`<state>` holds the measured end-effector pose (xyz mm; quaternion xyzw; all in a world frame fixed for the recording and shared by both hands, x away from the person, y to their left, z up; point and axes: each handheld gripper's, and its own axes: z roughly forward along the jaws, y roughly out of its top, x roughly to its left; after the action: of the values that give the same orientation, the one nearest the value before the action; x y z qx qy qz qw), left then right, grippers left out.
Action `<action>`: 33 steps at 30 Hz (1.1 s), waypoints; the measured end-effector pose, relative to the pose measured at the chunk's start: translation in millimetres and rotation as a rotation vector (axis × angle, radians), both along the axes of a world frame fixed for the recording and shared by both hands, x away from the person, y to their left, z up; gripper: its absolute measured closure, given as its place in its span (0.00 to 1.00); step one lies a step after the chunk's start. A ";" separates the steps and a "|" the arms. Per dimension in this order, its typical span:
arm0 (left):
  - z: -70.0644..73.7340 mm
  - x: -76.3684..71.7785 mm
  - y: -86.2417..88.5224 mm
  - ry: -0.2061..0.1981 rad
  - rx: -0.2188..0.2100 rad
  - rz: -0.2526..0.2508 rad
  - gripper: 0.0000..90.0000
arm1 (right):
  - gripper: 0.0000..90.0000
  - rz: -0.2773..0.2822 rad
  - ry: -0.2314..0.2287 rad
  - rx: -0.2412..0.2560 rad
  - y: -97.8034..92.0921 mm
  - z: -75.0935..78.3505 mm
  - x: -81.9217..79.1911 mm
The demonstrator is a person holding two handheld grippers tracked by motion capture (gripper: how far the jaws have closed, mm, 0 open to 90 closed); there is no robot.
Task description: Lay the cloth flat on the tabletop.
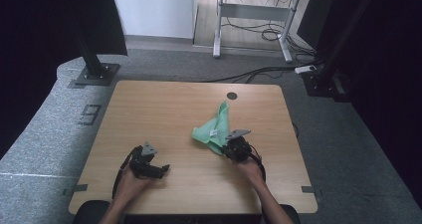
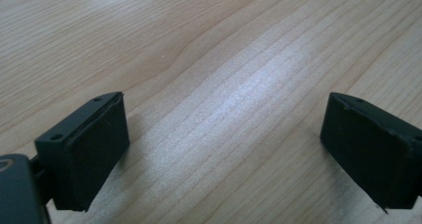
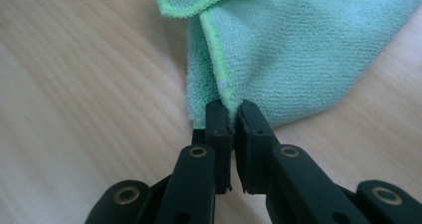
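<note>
Grey carpet surrounds a light wooden table [image 1: 164,109], with a desk frame and loose cables on the floor at 12 o'clock in the high view. Near the table's far edge sits a round dark grommet hole [image 1: 232,95]. A green microfibre cloth [image 1: 217,129] lies crumpled slightly right of the table's centre, 1 corner pointing toward 12 o'clock and a small white tag on its upper face. The right gripper [image 1: 230,149] meets the cloth at its 6 o'clock end; in the right gripper view [image 3: 232,115] the 2 jaws stand nearly together, pinching a folded, bright-edged hem of the cloth [image 3: 298,50] between their tips. The left gripper [image 1: 160,169] rests at about 8 o'clock from the cloth, well apart from it. In the left gripper view [image 2: 224,149] its 2 jaws stand wide apart over bare wood grain, holding nothing.
</note>
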<state>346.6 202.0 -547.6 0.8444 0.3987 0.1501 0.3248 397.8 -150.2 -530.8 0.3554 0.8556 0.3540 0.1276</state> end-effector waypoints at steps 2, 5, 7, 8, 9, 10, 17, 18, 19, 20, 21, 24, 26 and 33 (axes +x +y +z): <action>1.5 -0.6 -2.3 -0.009 0.011 -0.010 0.09 | 0.93 0.003 0.007 0.006 -2.2 -1.0 -7.7; 3.5 -1.9 -5.9 -0.024 0.025 -0.024 0.12 | 0.93 0.005 0.015 0.010 -4.6 -2.4 -15.2; 5.2 -3.1 -8.6 -0.026 0.023 -0.037 0.15 | 0.93 0.008 0.019 0.012 -5.4 -3.0 -19.2; 5.2 -3.1 -8.6 -0.026 0.023 -0.037 0.16 | 0.93 0.008 0.019 0.012 -5.4 -3.0 -19.2; 6.8 -4.2 -11.4 -0.027 0.012 -0.050 0.16 | 0.93 0.013 0.023 0.012 -6.4 -3.4 -23.6; 6.8 -4.2 -11.4 -0.027 0.012 -0.050 0.16 | 0.93 0.013 0.023 0.012 -6.4 -3.4 -23.6; 17.4 -4.8 -27.8 -0.032 -0.023 -0.117 0.17 | 0.92 0.018 0.031 0.019 -12.5 -5.6 -39.8; 17.4 -4.8 -27.8 -0.032 -0.023 -0.117 0.18 | 0.92 0.018 0.031 0.019 -12.5 -5.6 -39.8; 20.8 -2.8 -34.7 -0.036 -0.026 -0.141 0.18 | 0.92 0.011 0.035 0.021 -14.9 -6.9 -40.9; 22.5 -1.5 -38.4 -0.039 -0.026 -0.152 0.19 | 0.92 0.012 0.034 0.023 -15.6 -7.3 -40.7; 24.9 0.5 -43.3 -0.042 -0.033 -0.163 0.20 | 0.92 0.011 0.033 0.025 -16.2 -7.7 -40.6; 28.6 3.7 -50.8 -0.047 -0.040 -0.181 0.22 | 0.90 0.013 0.034 0.028 -17.1 -9.5 -40.2; 35.1 10.3 -67.0 -0.060 -0.027 -0.220 0.24 | 0.90 0.012 0.038 0.035 -17.8 -10.0 -40.2; 40.9 27.0 -96.4 -0.065 -0.014 -0.289 0.29 | 0.90 0.004 0.047 0.062 -20.4 -11.7 -39.8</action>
<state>373.6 105.6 -506.7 0.8854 0.2634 0.1261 0.3616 358.0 -170.6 -542.5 0.3658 0.8477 0.3721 0.0955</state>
